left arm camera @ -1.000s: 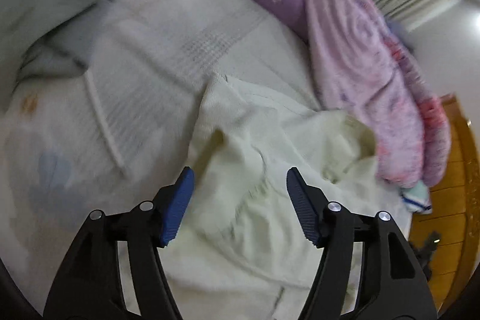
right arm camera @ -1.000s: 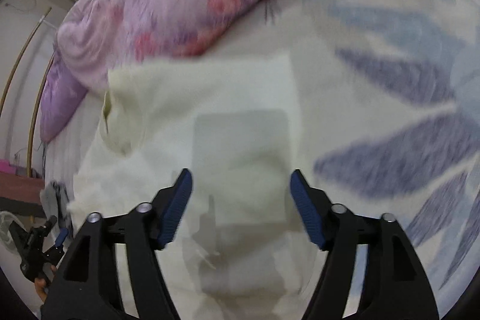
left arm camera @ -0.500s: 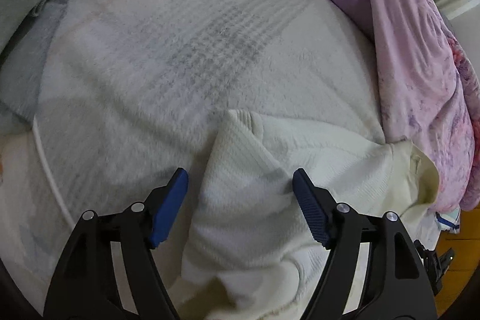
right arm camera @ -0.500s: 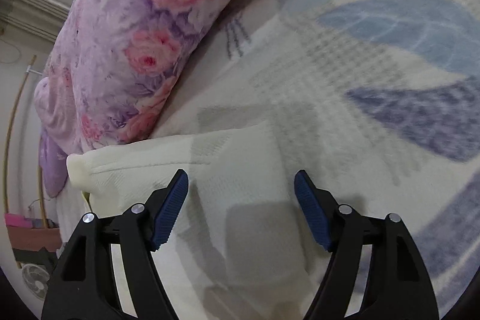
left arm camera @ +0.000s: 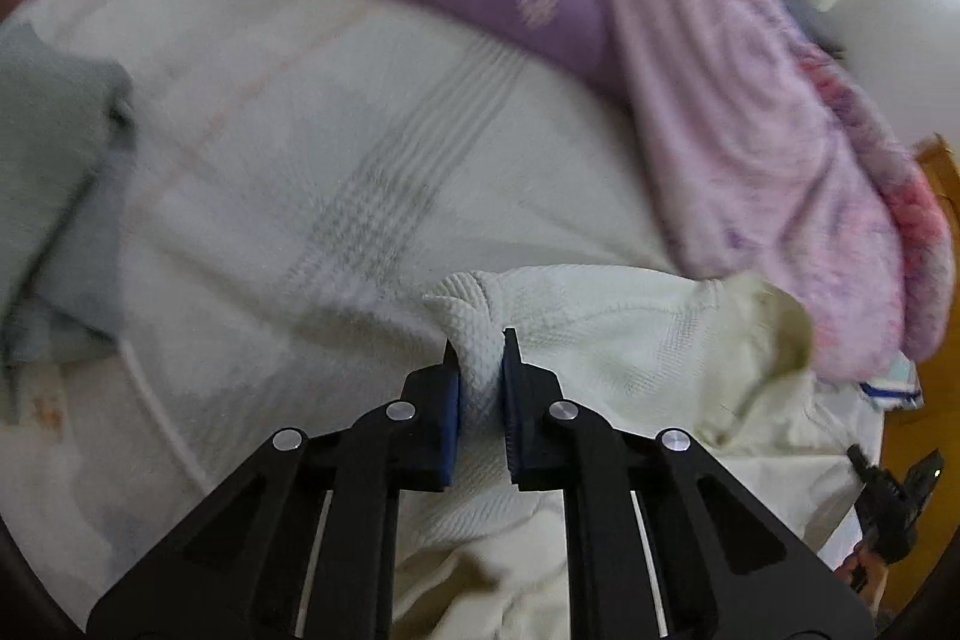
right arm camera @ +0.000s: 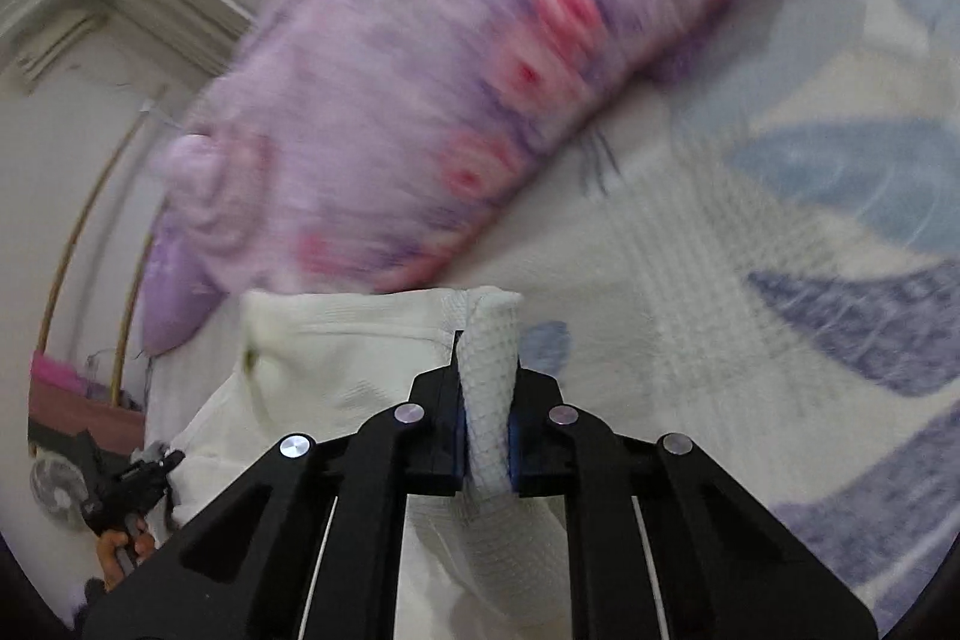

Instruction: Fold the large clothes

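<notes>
Both grippers' jaws have just been closing, and the left gripper (left arm camera: 478, 343) and right gripper (right arm camera: 485, 349) are now each pinching a bunched corner of the cream waffle-knit garment (left arm camera: 630, 334). The garment is lying on the pale patterned bed (left arm camera: 312, 148), just beside the rolled pink-and-purple floral quilt (left arm camera: 768, 172).

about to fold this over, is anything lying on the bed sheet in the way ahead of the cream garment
Nothing visible on the sheet just ahead of the cream garment. The grey cloth lies off left, the floral quilt along the right.
</notes>
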`<state>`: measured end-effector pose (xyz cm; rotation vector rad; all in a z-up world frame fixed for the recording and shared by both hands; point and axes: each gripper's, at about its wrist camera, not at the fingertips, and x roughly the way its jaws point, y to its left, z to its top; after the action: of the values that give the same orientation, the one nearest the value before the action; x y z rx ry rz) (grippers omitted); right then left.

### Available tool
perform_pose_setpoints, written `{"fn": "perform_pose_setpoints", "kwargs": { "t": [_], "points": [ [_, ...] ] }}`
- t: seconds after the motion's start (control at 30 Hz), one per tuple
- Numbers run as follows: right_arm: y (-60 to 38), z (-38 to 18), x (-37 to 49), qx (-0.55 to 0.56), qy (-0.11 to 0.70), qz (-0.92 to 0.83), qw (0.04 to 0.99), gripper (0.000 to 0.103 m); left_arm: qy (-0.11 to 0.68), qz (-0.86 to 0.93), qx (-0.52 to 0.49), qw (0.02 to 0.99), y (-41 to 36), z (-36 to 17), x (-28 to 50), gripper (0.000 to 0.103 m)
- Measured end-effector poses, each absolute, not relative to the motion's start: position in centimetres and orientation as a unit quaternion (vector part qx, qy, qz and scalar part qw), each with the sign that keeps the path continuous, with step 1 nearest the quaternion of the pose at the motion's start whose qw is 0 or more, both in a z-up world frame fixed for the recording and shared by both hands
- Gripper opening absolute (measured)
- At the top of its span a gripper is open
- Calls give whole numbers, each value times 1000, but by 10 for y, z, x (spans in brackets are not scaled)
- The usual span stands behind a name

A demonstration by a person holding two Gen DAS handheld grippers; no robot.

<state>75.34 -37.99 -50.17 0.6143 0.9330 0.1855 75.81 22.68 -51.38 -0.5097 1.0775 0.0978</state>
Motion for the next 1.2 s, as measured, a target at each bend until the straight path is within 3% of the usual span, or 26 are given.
{"fn": "perform_pose_setpoints", "kwargs": {
  "t": [0.23, 0.43, 0.53, 0.63, 0.7, 0.77, 0.8, 0.87, 0.97, 1.13, 1.2],
  "points": [
    [-380, -457, 641, 299, 410, 97, 857, 9, 484, 31, -244, 840, 220, -453, 663, 10],
    [-386, -469, 538, 321, 465, 74, 822, 12, 545, 84, -250, 796, 217, -479, 567, 9],
    [-385, -485, 497, 307, 526, 15, 793, 25, 578, 112, -262, 765, 216, -498, 522, 10],
    [-387, -500, 466, 329, 563, -21, 758, 55, 600, 148, -312, 722, 223, -515, 473, 15],
    [-393, -501, 443, 355, 563, -25, 746, 57, 602, 158, -349, 701, 224, -522, 450, 17],
    [-398, -498, 432, 382, 553, -24, 740, 70, 584, 166, -392, 692, 224, -523, 425, 22],
    [-399, -499, 431, 396, 550, -19, 735, 71, 570, 165, -410, 692, 222, -522, 415, 37],
    [-402, -498, 432, 424, 538, -10, 729, 71, 543, 171, -438, 696, 218, -518, 404, 47],
    [-404, -512, 446, 453, 550, -13, 701, 75, 527, 163, -457, 698, 211, -520, 405, 53],
    [-394, -543, 460, 495, 557, -23, 667, 75, 537, 158, -445, 699, 199, -538, 431, 53],
    [-388, -547, 461, 507, 539, -22, 672, 69, 548, 157, -437, 696, 196, -548, 444, 52]
  ]
}}
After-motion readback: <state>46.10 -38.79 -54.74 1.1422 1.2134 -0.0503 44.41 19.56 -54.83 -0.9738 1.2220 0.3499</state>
